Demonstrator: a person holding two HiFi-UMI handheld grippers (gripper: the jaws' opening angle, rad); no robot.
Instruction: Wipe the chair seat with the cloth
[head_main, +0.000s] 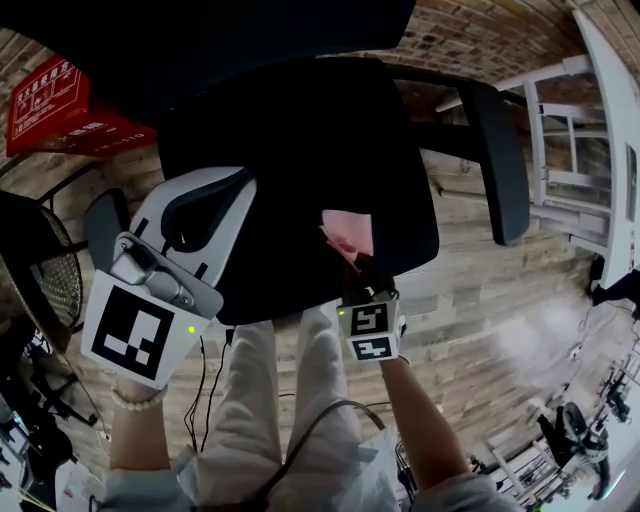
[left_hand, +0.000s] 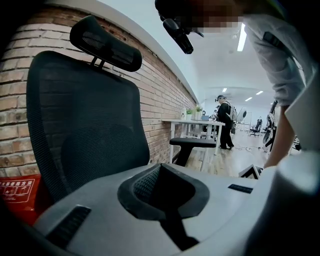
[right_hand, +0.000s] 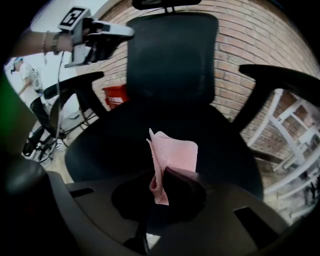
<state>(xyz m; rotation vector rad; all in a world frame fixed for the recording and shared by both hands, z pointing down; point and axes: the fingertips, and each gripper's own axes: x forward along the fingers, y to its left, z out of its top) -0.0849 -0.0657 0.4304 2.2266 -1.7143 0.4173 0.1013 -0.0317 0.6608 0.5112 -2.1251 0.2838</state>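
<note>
The right gripper (head_main: 366, 268), jaws closed on the pink cloth (head_main: 348, 233), holds it over the front of the seat (head_main: 290, 150), while the left gripper (head_main: 238, 180), jaws together and empty, hovers beside the seat's left edge.

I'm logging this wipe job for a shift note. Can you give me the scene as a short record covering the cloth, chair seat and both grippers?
cloth: pink, folded, sticking out past the jaws
right gripper: shut on the cloth, over the seat's front part
chair seat: black, armrests on both sides
left gripper: nothing between its jaws, held beside the chair, off the seat
contact: cannot tell whether the cloth touches the seat
</note>
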